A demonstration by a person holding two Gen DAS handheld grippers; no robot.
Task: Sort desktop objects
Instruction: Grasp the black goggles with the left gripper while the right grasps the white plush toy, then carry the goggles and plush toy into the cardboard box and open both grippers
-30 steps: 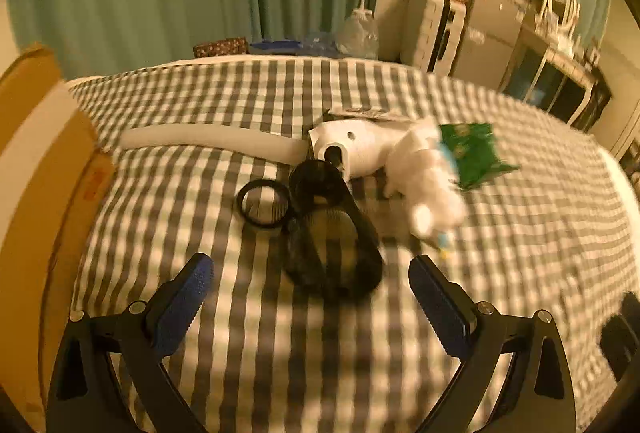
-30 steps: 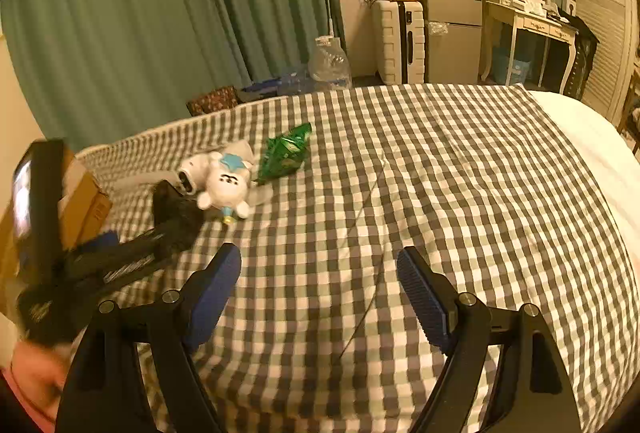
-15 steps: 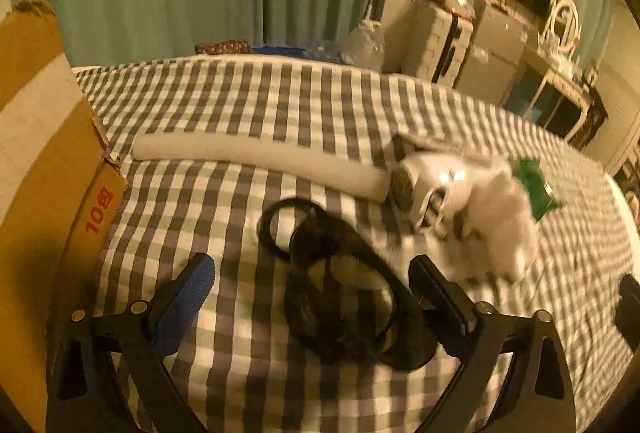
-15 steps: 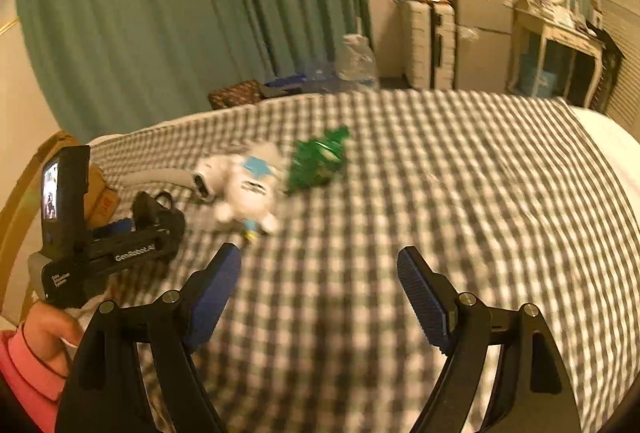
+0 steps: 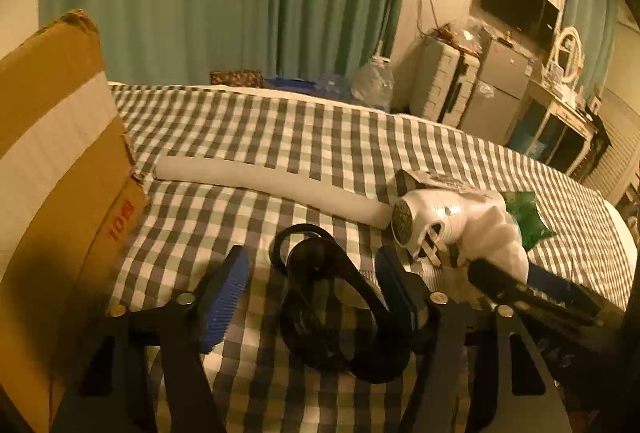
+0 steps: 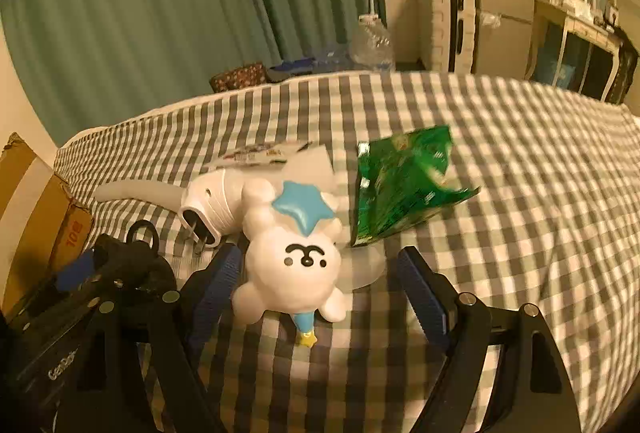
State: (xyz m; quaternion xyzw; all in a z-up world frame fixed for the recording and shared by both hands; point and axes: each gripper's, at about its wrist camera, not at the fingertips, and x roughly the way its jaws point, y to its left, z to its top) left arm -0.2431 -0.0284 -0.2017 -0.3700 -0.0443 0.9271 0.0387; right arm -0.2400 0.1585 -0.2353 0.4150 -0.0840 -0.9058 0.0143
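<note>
Straddling the black goggles (image 5: 340, 305) with spread, empty fingers, the left gripper (image 5: 312, 289) sat beside the white plush toy (image 6: 292, 261), which the right gripper (image 6: 320, 285) bracketed unclenched, the green packet (image 6: 404, 185) and white hairdryer (image 6: 216, 201) crowding behind it.

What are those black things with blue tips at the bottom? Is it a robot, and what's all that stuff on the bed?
No robot: a person holds a claw in each hand, with a camera looking along it. One picture comes from the left claw, the other from the right claw. Both are open, holding nothing. The left one reaches around a black strap thing; the right one is around a white plush toy. On the checked bedspread also lie a white hair dryer, a white foam tube and a green snack bag. A cardboard box stands at the left.
</note>
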